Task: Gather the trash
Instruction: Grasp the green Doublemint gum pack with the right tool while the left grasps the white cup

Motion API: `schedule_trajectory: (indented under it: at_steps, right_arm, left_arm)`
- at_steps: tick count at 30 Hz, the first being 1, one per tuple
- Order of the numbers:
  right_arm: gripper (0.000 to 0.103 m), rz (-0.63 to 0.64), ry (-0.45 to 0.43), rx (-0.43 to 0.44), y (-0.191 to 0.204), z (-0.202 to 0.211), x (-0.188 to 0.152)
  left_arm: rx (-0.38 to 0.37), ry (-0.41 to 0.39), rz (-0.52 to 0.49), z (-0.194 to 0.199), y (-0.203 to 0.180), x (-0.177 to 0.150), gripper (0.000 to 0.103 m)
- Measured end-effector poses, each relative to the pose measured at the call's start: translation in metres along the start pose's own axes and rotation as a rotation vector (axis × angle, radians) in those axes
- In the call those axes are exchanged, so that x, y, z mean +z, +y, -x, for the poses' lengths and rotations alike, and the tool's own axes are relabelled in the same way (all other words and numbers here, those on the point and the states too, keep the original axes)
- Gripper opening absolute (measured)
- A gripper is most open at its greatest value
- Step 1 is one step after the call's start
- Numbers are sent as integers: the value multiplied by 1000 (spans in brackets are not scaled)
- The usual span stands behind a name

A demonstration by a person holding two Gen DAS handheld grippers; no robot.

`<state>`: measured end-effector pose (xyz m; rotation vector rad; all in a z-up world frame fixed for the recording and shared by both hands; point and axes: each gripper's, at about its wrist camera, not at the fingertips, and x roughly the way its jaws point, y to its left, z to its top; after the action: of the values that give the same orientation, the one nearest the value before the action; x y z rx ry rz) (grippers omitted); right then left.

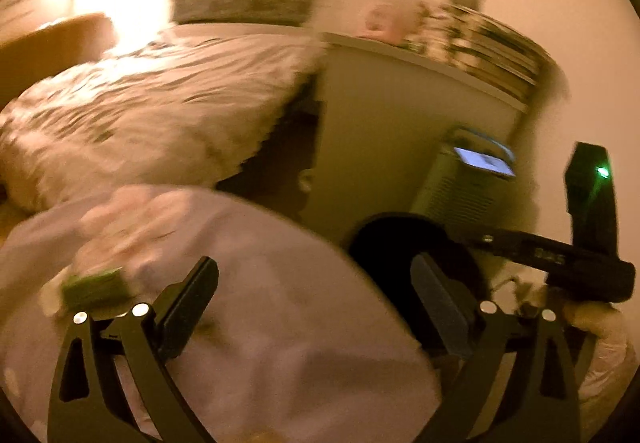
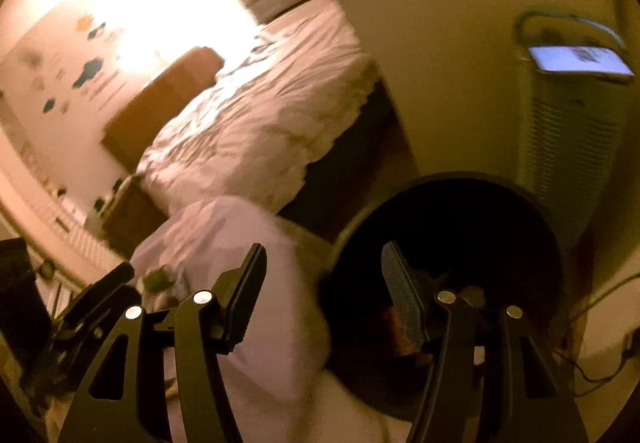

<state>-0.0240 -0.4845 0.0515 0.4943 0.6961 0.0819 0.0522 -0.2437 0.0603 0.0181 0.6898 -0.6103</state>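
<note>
bag: pale trash bag low between both tools, beside dark bin | left tool: wide, empty | right tool: part open, empty | step: likely grip bag rim, one side each | room: bed and cabinet near, little clearance

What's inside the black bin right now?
The black bin is mostly dark inside. Something reddish-brown lies at the bottom behind the right gripper's fingers; shadow and the fingers hide the rest.
</note>
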Motion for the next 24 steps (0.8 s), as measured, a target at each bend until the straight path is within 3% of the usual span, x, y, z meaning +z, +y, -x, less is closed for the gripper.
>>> schedule_trajectory:
  at_steps: [10, 14, 17, 20, 24]
  right_arm:
    - [60, 287, 113, 117, 111, -47, -4]
    - [60, 484, 168, 166, 166, -73, -6]
    - [60, 619, 194, 186, 203, -91, -10]
    - [60, 787, 224, 205, 242, -115, -21]
    - [59, 915, 272, 226, 269, -146, -29]
  left_arm:
    - [186, 1, 208, 33, 139, -27, 96]
    - [214, 36, 240, 31, 182, -33, 94]
    - [211, 67, 251, 27, 206, -38, 81]
    - [204, 99, 241, 17, 217, -38, 76]
    - [184, 128, 215, 8, 224, -41, 68]
